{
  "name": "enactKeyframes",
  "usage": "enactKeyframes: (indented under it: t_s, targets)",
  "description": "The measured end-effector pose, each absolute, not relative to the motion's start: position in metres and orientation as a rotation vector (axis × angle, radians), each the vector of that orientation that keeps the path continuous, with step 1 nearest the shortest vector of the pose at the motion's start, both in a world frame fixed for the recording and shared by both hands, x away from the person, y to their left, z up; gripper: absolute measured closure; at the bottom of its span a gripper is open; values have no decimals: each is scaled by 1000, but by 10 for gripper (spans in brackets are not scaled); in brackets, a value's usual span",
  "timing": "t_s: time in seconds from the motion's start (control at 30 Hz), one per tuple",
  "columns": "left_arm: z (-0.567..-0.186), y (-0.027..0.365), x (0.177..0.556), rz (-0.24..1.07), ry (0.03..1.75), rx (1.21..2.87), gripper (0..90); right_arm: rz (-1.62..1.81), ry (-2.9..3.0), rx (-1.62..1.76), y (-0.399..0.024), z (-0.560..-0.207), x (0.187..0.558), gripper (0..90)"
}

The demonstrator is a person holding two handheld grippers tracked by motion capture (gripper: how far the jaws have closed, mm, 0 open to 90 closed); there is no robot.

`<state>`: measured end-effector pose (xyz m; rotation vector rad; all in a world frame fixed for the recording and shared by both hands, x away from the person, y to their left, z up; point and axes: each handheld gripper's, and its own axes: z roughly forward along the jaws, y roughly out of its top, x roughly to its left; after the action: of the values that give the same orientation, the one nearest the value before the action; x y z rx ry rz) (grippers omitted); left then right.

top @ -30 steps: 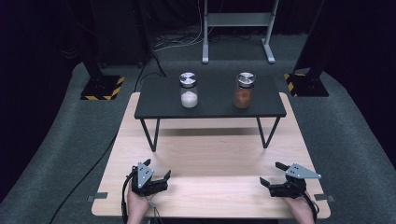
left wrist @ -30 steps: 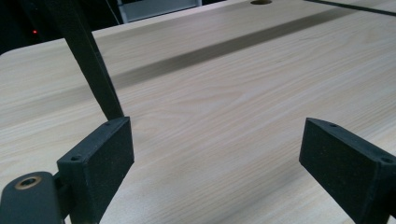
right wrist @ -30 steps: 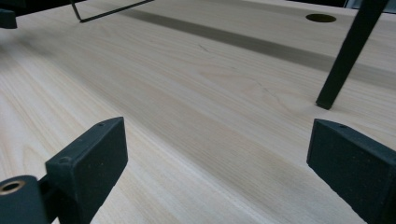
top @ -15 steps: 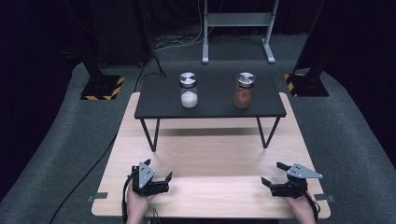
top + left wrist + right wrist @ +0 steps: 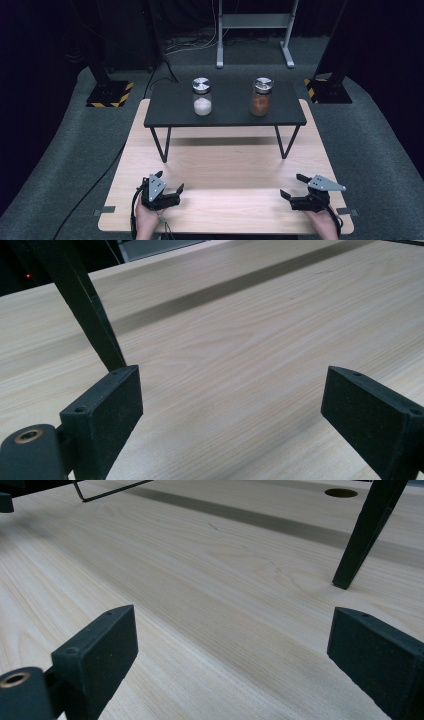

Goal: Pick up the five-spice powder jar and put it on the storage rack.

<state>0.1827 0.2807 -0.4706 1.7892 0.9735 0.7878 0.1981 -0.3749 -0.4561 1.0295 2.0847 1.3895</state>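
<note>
resting: both grippers sit low at the near edge of the table (image 5: pixel 225 165), nothing between either pair of jaws
stand: black stand (image 5: pixel 225 107) on thin legs across the far half of the table, well apart from both hands
white jar (image 5: pixel 202 96): upright on the stand, left of centre, ahead of the left gripper (image 5: pixel 167 190) and nearer to it
brown jar (image 5: pixel 261 96): upright on the stand, right of centre, ahead and inward of the right gripper (image 5: pixel 295 187)
left gripper: jaws spread wide, empty, having just closed slightly
right gripper: jaws spread, empty
coming move: likely a forward, rising reach, each hand to its nearer jar
</note>
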Motion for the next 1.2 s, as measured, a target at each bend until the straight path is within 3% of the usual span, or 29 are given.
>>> enactKeyframes:
  t_s: [1.2]
  targets:
    - [-469, 279, 185, 789, 986, 1801, 91, 1392, 2092, 1035, -376, -456, 199, 44]
